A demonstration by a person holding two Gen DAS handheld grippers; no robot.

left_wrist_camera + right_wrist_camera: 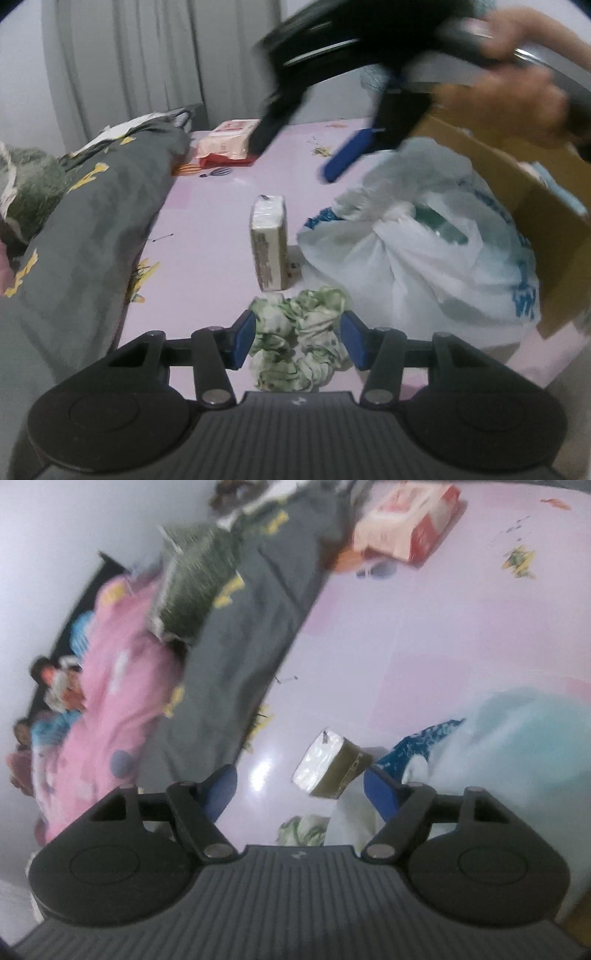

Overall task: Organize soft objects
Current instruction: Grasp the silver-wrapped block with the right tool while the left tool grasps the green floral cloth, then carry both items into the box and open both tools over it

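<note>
A: Any writing we can read on these packs?

B: None I can make out. The small olive tissue pack [269, 242] has a printed panel on its side, but the print is too blurred to read. The white plastic bag [424, 236] carries blue lettering, also illegible, and the red-and-white pack [227, 142] far back on the pink sheet [207, 258] is blurred too.

A: And the soft thing itself?

B: It is a green-and-white scrunchie [301, 338], a crumpled ruffled ring of leafy printed fabric. It lies on the pink sheet just in front of the olive pack, beside the white bag.

A: How does the left gripper [297, 339] stand?

B: Its blue pads [243, 338] sit on either side of the scrunchie, right at its edges; whether they press into the cloth I cannot tell.

A: The right gripper [299, 794]?

B: Its jaws are apart with nothing between them. In the left wrist view it is a blurred shape in a hand [509, 92] above the cardboard box [535, 206]. A grey blanket [96, 221] with yellow marks lies to the left.
</note>
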